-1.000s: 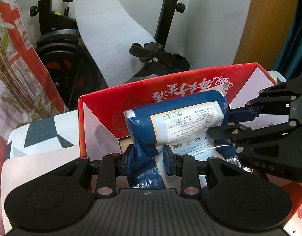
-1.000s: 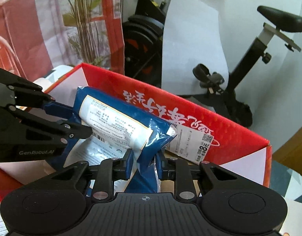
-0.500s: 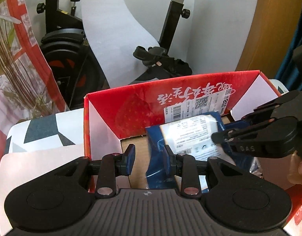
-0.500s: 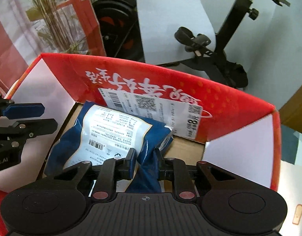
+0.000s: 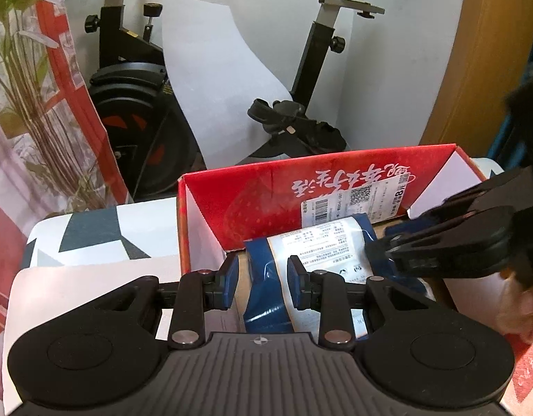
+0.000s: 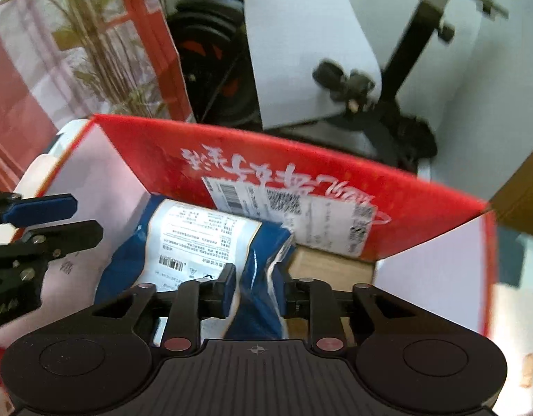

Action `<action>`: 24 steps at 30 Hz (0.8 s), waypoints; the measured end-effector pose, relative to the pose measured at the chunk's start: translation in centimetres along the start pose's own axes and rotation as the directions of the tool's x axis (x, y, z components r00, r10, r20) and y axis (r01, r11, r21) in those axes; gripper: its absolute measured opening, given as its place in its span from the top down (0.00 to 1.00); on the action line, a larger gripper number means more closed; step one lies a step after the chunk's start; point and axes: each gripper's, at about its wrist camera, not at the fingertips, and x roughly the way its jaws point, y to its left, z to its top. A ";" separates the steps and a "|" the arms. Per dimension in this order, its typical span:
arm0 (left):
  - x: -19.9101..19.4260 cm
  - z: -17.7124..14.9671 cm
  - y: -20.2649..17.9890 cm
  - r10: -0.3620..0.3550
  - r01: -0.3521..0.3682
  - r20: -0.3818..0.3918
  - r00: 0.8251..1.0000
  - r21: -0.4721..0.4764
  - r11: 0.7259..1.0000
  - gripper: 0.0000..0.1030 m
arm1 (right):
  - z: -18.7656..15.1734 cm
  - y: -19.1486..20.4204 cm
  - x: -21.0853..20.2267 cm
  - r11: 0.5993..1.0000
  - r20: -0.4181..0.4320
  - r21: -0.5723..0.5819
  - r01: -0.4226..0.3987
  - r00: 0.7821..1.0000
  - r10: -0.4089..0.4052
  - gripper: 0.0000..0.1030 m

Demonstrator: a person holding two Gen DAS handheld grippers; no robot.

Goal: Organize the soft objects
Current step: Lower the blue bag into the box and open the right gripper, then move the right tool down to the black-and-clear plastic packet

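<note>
Lying inside the red cardboard box [image 6: 335, 187], the blue soft packet [image 6: 204, 242] with its white label rests against the far printed wall. My right gripper [image 6: 258, 286] straddles the packet's crumpled end, its jaws opening and the pads no longer pinching the wrap. My left gripper [image 5: 261, 279] hangs over the packet's other end, jaws apart, while an exercise bike [image 5: 301, 121] stands behind the box.
</note>
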 end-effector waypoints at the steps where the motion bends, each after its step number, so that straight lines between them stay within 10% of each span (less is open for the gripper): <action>1: -0.2 -0.1 0.0 0.001 -0.001 0.002 1.000 -0.002 1.000 0.69 | -0.2 0.0 -0.9 1.000 0.015 -0.017 0.004 1.000 -0.004 0.73; 24: -15.2 -12.9 0.3 -0.030 0.038 0.163 0.986 -0.046 0.998 0.69 | -17.6 1.7 -16.7 0.992 0.319 -0.090 -0.089 0.941 0.114 0.61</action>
